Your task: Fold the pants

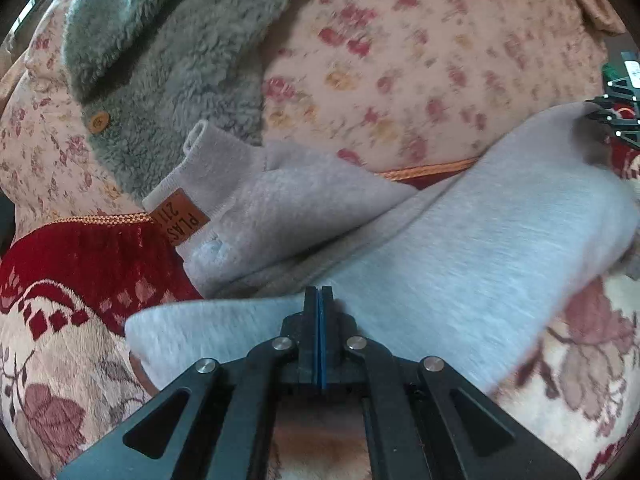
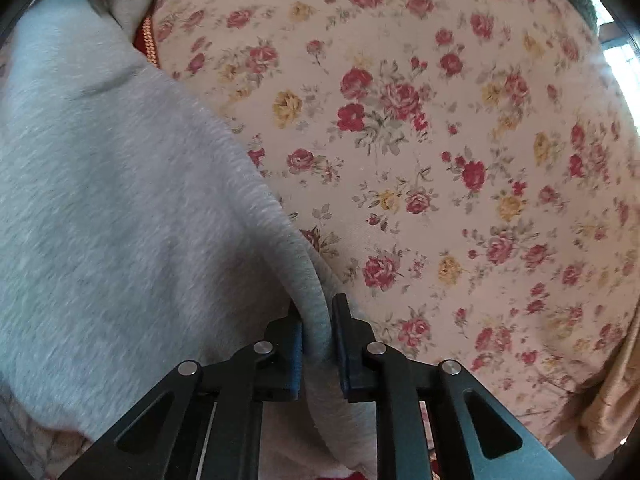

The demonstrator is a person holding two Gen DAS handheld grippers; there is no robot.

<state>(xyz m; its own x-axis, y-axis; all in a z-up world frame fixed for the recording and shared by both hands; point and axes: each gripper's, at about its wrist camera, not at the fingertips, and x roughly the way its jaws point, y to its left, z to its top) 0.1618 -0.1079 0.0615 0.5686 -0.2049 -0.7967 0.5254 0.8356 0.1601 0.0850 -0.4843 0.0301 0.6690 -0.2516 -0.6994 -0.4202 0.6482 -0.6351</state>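
The left tongs (image 1: 319,300) are fully closed at a grey sweatpants (image 1: 460,240) edge; whether cloth is pinched cannot be told. The right tongs (image 2: 317,332) clamp a rolled hem. The sweatpants lie across a sofa seat (image 1: 72,264), below a floral cushion (image 2: 440,140). Only the left view shows a grey fleece jacket (image 1: 180,60).

place: home, bedroom or lounge | evidence: floral cushion (image 2: 440,140), patterned plush cover (image 1: 60,340), fleece jacket (image 1: 168,48)
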